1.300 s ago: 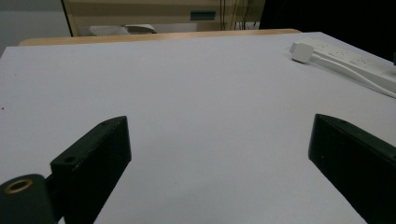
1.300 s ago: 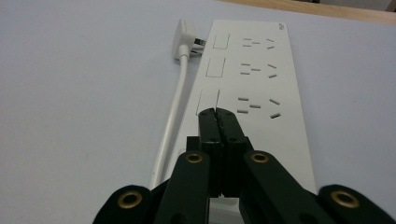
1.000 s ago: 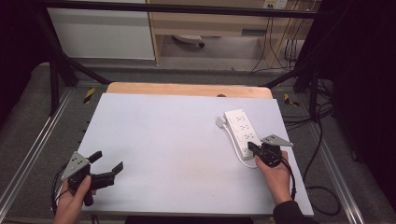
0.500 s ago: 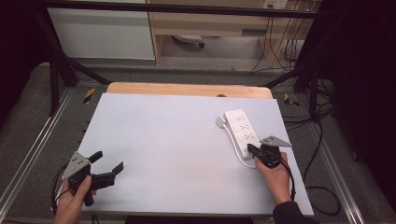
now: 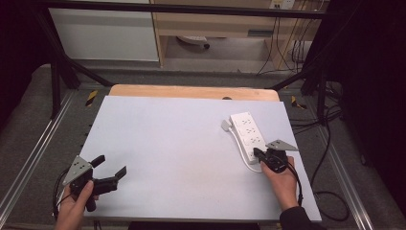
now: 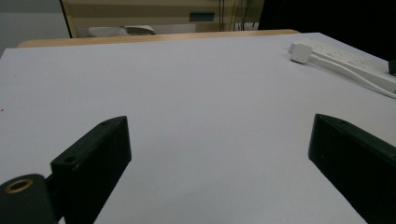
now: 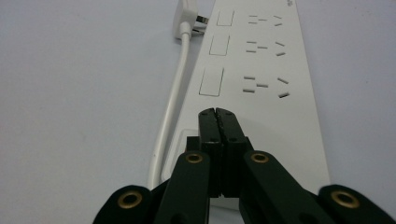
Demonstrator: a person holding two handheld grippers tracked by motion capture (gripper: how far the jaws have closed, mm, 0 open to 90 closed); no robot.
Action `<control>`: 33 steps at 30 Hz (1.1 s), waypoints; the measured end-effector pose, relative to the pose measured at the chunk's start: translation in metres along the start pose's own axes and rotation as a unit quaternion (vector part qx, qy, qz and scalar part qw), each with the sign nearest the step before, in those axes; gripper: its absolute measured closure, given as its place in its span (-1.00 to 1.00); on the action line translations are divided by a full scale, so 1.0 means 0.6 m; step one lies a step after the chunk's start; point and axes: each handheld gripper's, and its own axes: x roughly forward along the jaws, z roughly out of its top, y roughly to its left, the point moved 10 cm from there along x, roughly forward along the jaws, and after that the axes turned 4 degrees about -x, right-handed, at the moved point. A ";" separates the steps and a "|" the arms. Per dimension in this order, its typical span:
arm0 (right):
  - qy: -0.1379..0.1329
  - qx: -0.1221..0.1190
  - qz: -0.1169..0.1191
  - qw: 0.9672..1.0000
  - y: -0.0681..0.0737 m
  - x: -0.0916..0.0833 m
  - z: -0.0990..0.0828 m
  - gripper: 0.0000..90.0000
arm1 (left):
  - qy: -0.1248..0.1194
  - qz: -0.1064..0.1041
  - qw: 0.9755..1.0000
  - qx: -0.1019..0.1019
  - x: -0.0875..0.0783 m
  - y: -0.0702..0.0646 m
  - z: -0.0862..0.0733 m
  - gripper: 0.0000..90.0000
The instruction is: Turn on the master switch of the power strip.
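High view: one white power strip (image 5: 247, 135) lies near the right edge of the table (image 5: 167, 139), running from mid-depth toward the near right corner, with its cable looping along its left side back to one white plug (image 5: 225, 125) resting beside the strip's far end. The right gripper (image 5: 261, 155) sits at the strip's near end, held by the right hand (image 5: 282, 184). The left gripper (image 5: 112, 170) rests at the near left corner, well apart from the strip, jaws spread wide over bare table.

Left gripper view: the two black jaws stand far apart with nothing between them; the strip and plug (image 6: 299, 51) lie off toward the far right corner.

Right gripper view: the jaws are pressed together, empty, their joined tips (image 7: 218, 114) over or on the near end of the strip (image 7: 261, 79), close to what looks like a raised switch; whether they touch I cannot tell. Three socket groups and three square panels are countable along the strip. One cable (image 7: 170, 112) runs up its left side to the plug (image 7: 187, 14).

The step in hand looks like pressing or nudging the strip's near end with closed tips. The next move calls for a short, steady push downward without sliding the strip.
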 end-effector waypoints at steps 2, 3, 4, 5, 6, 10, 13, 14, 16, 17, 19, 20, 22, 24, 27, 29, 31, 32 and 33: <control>0.000 -0.001 -0.001 1.000 0.000 0.001 0.000 1.00 | 0.000 -0.001 1.000 0.000 0.000 0.000 0.000 -0.87; 0.001 -0.001 -0.001 1.000 0.000 0.001 0.000 1.00 | 0.000 -0.001 1.000 0.000 0.001 -0.001 0.000 -0.87; 0.000 0.000 -0.002 1.000 0.000 0.002 0.000 1.00 | 0.000 -0.001 1.000 0.000 0.001 -0.001 0.000 -0.87; 0.000 0.002 -0.002 1.000 0.000 0.001 0.000 1.00 | 0.000 -0.001 1.000 0.000 0.000 -0.001 0.000 -0.87; 0.001 0.001 -0.002 1.000 0.000 0.001 0.000 1.00 | 0.000 -0.002 1.000 0.001 0.000 -0.001 0.000 -0.87; 0.004 0.002 -0.004 1.000 0.000 0.002 -0.002 1.00 | 0.000 -0.001 1.000 0.000 0.000 -0.001 0.000 -0.87; 0.005 0.000 -0.004 1.000 0.002 0.003 -0.003 1.00 | 0.001 -0.002 1.000 0.001 0.000 -0.001 0.000 -0.87; 0.006 0.001 -0.003 1.000 0.003 0.003 -0.003 1.00 | 0.001 -0.002 1.000 0.001 0.000 -0.001 0.000 -0.87; 0.005 -0.001 -0.006 1.000 0.002 0.003 -0.003 1.00 | 0.001 -0.001 1.000 0.002 0.000 -0.001 0.000 -0.87; 0.005 -0.003 -0.007 1.000 0.002 0.003 -0.003 1.00 | 0.001 -0.001 1.000 0.003 0.000 -0.001 0.000 -0.87; 0.005 -0.007 -0.008 1.000 0.002 0.004 -0.003 1.00 | 0.001 -0.001 1.000 0.003 0.000 -0.001 0.000 -0.87; 0.005 -0.006 -0.007 1.000 0.002 0.003 -0.003 1.00 | 0.001 -0.001 1.000 0.002 0.000 -0.001 0.000 -0.87; 0.007 0.000 -0.006 1.000 0.002 0.003 -0.003 1.00 | 0.001 -0.001 1.000 0.001 0.000 -0.001 -0.001 -0.87; 0.006 0.007 -0.004 1.000 0.001 0.004 -0.003 1.00 | 0.002 -0.001 1.000 0.001 0.000 -0.001 -0.001 -0.87; 0.007 0.005 -0.006 1.000 0.001 0.004 -0.002 1.00 | 0.002 0.000 1.000 0.001 0.000 -0.001 -0.001 -0.87; 0.008 0.001 -0.007 1.000 0.001 0.004 -0.002 1.00 | 0.003 0.000 1.000 0.001 0.000 0.000 -0.002 -0.87; 0.010 0.002 -0.007 1.000 0.002 0.003 -0.003 1.00 | 0.003 0.000 1.000 0.000 0.001 -0.001 -0.002 -0.87; 0.009 0.002 -0.007 1.000 0.001 0.004 -0.002 1.00 | 0.004 0.000 1.000 0.000 0.001 -0.001 -0.002 -0.87; 0.008 0.002 -0.007 1.000 0.001 0.004 -0.002 1.00 | 0.005 0.001 1.000 0.000 0.001 0.000 -0.003 -0.87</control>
